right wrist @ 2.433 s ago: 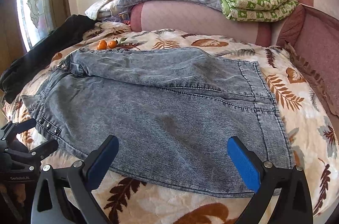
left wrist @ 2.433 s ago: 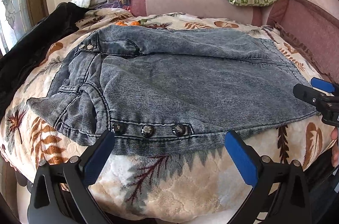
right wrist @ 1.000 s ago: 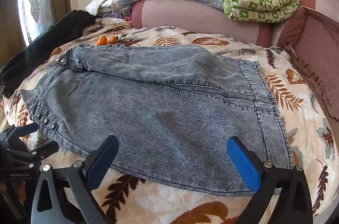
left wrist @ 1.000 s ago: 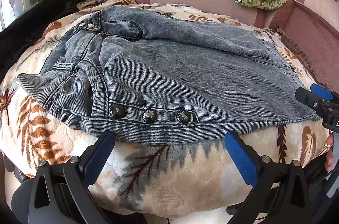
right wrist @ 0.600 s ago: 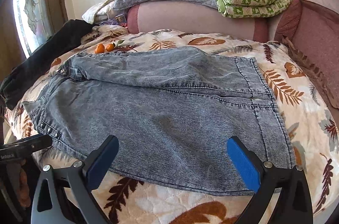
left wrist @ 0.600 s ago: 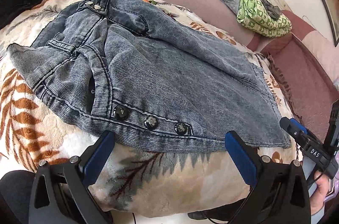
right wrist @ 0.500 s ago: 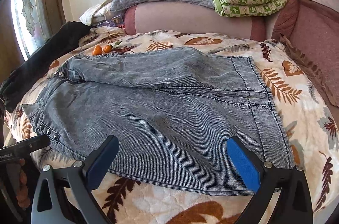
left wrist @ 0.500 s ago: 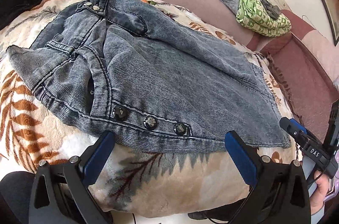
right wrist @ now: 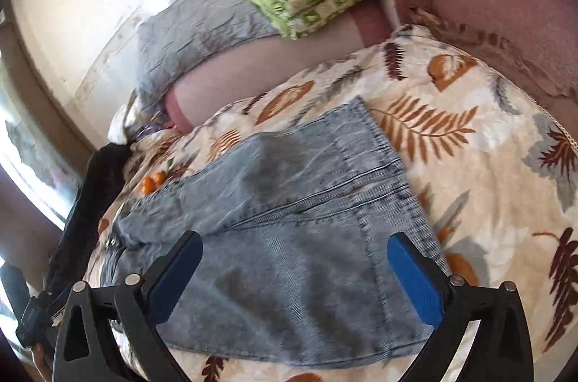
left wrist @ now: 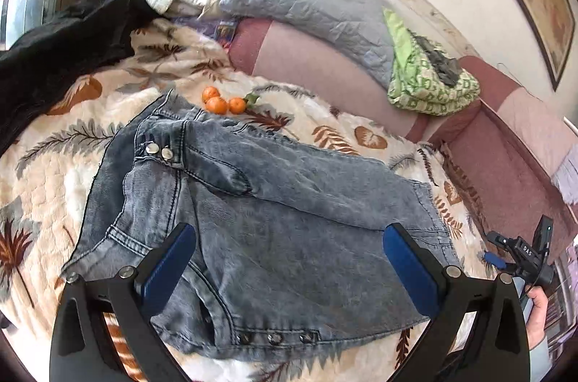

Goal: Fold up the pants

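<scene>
- Both grippers are now sitting higher than a moment ago, looking down over the pants [left wrist: 289, 219] and no longer low at the near edge.
- Left gripper [left wrist: 289, 263] is hanging over the waist end, its blue fingers [left wrist: 166, 268] spread wide open and holding nothing.
- Right gripper [right wrist: 292, 281] is hanging over the leg end, fingers [right wrist: 415, 281] also wide open and empty.
- Pants are lying flat on the leafy bed cover [left wrist: 54, 172], folded in half.
- Three small oranges [left wrist: 222, 102] are sitting just past the waistband.
- Green blanket [left wrist: 430, 86] is resting on the pink headboard [left wrist: 318, 64].
</scene>
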`<action>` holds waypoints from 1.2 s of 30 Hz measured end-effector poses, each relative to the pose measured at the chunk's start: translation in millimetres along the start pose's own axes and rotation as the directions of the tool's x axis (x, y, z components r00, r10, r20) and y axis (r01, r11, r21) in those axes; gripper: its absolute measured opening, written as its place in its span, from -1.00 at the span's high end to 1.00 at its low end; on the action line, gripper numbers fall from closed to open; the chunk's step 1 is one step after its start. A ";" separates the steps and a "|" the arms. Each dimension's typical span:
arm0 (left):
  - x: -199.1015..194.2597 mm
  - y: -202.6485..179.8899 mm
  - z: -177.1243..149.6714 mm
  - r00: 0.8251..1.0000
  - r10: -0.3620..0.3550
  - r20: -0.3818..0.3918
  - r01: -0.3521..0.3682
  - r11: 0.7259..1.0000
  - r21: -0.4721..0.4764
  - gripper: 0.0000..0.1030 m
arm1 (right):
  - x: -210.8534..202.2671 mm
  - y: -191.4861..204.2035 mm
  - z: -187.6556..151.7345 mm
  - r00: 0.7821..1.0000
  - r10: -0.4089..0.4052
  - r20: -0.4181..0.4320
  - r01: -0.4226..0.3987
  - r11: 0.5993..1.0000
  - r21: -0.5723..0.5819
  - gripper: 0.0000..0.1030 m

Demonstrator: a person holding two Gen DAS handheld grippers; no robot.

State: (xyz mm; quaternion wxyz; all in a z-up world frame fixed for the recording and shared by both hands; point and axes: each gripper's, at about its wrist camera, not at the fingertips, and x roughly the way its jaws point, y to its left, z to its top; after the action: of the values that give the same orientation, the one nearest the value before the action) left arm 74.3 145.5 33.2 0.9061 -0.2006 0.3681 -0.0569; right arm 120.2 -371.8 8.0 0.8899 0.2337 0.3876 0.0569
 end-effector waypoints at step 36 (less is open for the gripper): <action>165.1 89.1 85.7 0.809 0.549 -0.209 -0.510 0.833 0.214 -0.66 | 153.2 -34.2 82.1 0.908 -0.304 -0.288 0.229 0.937 -0.265 0.82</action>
State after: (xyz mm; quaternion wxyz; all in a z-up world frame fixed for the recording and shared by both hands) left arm 248.7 212.9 -53.6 0.8413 -0.0128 0.5205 0.1455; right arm 282.4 -389.3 -60.9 0.8339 0.0633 0.5480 0.0154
